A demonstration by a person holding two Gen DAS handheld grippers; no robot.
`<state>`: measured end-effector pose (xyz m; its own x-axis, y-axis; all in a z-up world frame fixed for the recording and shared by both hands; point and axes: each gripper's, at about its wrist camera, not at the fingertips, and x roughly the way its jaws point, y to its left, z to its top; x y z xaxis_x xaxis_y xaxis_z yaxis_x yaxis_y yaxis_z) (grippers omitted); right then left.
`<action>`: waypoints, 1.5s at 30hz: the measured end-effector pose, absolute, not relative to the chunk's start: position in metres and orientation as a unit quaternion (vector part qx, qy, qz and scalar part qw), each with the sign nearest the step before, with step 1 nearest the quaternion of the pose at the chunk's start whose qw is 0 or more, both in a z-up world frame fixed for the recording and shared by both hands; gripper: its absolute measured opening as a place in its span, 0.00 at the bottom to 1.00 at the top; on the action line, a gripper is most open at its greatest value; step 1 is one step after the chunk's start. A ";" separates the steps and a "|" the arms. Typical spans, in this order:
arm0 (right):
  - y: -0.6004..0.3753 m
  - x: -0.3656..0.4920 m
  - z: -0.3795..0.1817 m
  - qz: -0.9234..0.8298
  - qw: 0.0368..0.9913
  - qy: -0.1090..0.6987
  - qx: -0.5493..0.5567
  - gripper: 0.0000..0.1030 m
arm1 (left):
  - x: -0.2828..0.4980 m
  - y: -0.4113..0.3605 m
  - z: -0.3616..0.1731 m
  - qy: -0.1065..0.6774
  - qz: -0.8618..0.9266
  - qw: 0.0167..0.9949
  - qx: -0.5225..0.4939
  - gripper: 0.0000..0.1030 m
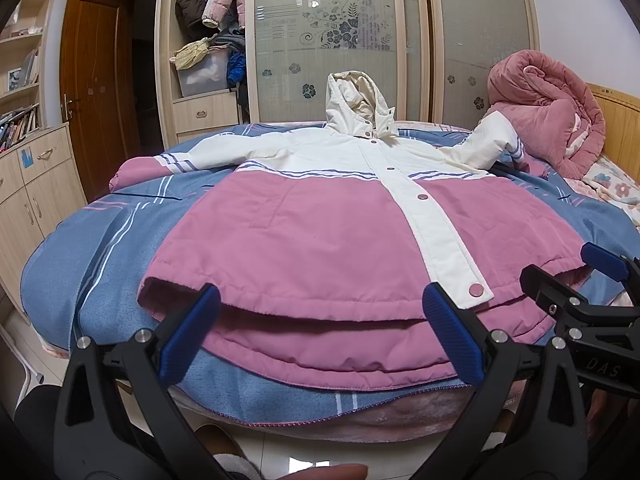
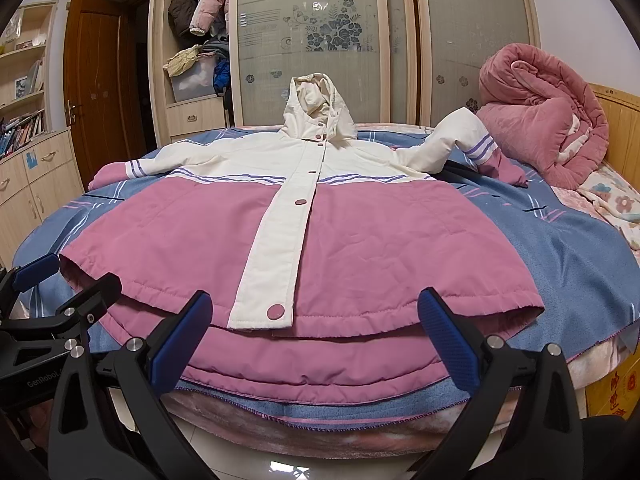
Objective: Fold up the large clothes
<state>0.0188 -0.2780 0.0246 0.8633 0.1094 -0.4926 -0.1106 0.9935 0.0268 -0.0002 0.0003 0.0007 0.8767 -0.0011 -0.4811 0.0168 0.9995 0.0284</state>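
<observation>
Jacket (image 1: 320,232) flat on bed (image 1: 100,240); left tongs (image 1: 320,332), right tongs (image 2: 316,332) agape (cardboard box (image 2: 612,388) right view only).

Pink-and-white hooded jacket (image 1: 320,216), snapped shut, front up, flat on the bed, sleeves spread

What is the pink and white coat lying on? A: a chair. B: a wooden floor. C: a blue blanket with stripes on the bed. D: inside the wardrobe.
C: the coat is spread flat, front up, on the blue striped blanket that covers the bed, with its hem toward both open grippers.
</observation>
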 end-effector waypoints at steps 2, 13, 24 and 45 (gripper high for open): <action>-0.278 0.019 0.025 0.057 0.965 0.255 -0.001 0.99 | 0.000 0.000 -0.001 0.249 -0.005 0.968 0.015 0.98; -0.278 0.018 0.025 0.057 0.965 0.255 -0.002 0.99 | 0.002 0.000 0.001 0.248 -0.005 0.969 0.015 0.98; -0.276 0.019 0.024 0.057 0.965 0.254 -0.002 0.99 | 0.000 0.000 0.001 0.248 -0.005 0.969 0.015 0.98; -0.276 0.017 0.024 0.058 0.965 0.254 -0.001 0.99 | 0.000 0.000 0.001 0.248 -0.005 0.969 0.015 0.98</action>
